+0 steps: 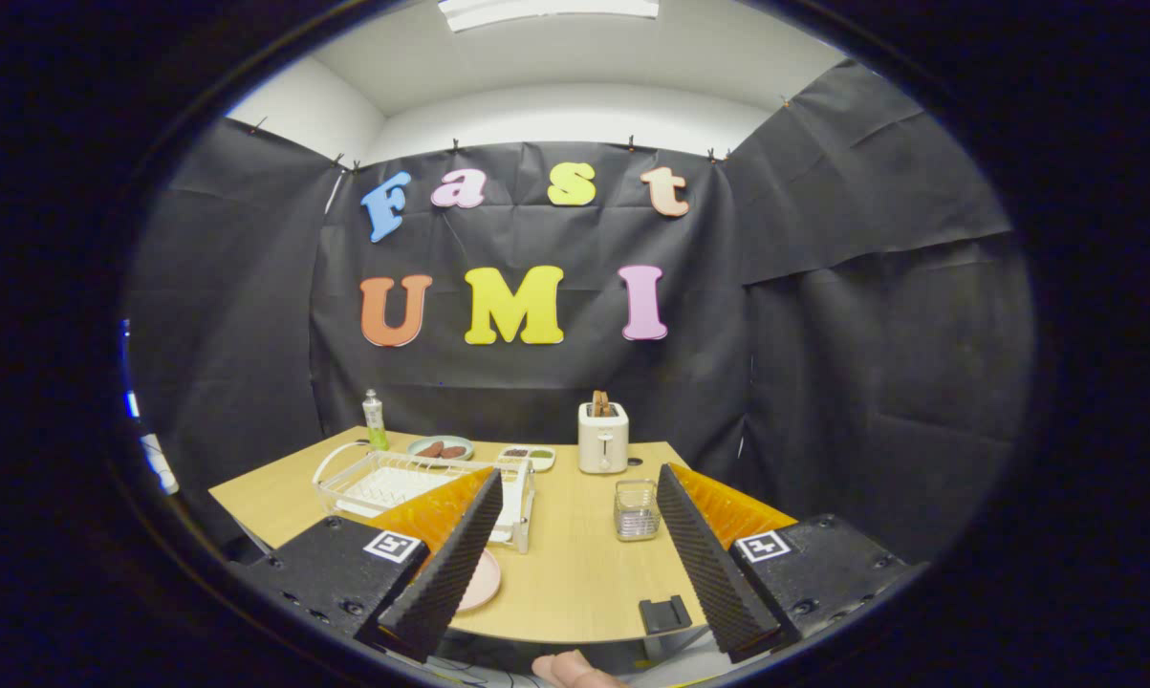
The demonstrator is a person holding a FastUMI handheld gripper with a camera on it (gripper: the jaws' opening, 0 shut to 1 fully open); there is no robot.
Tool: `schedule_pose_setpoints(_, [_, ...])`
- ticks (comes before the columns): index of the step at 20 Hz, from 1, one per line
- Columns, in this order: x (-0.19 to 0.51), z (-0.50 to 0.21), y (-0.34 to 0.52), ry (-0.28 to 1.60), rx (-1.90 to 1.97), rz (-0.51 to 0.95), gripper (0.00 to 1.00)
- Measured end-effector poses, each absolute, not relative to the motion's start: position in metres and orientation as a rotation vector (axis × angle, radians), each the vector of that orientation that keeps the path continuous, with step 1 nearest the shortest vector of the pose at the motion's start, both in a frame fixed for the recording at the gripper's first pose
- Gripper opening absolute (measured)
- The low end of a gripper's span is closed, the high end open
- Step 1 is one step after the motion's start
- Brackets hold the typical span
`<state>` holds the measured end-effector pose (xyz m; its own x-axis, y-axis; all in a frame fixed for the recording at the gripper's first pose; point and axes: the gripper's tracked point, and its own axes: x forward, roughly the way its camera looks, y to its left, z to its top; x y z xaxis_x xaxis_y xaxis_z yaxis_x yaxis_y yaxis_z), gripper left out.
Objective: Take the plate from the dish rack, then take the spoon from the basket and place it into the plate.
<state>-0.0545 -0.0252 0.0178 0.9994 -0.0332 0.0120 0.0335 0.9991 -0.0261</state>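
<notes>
Gripper: gripper [575, 521] is hovering over the near part of the wooden table [575, 583], its two ridged black fingers [455, 554] spreading wide apart with nothing between them; jaws released.
Landmark: white wire dish rack [412, 483] is sitting on the table's left half, partly hiding behind the left finger.
Plate: pink plate [482, 580] is lying flat on the table just in front of the dish rack, on the near side, its left part covered by the left finger; it is out of the rack.
Basket: small clear basket [637, 509] is standing to the right of the dish rack, near the right finger's tip; something metallic is showing inside, too small to tell as a spoon.
Toaster: white toaster [602, 437] is standing behind and to the right of the dish rack, with toast sticking out of its slot.
Bottle: bottle of green liquid [375, 420] is standing just behind the dish rack's far left corner.
Far dishes: pale plate holding brown pieces [441, 447] is sitting just behind the dish rack; a small white tray [529, 457] is lying to its right.
Black holder: small black holder [664, 613] is resting at the table's near edge, well to the right of the dish rack.
Person: part of a hand [575, 669] is showing below the table's near edge.
</notes>
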Motion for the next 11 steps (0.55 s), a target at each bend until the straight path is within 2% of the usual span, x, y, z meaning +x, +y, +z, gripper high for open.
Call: schedule_pose_setpoints(11, [-0.0525, 0.0162, -0.0155, 0.006, -0.053, -0.009, 1.0])
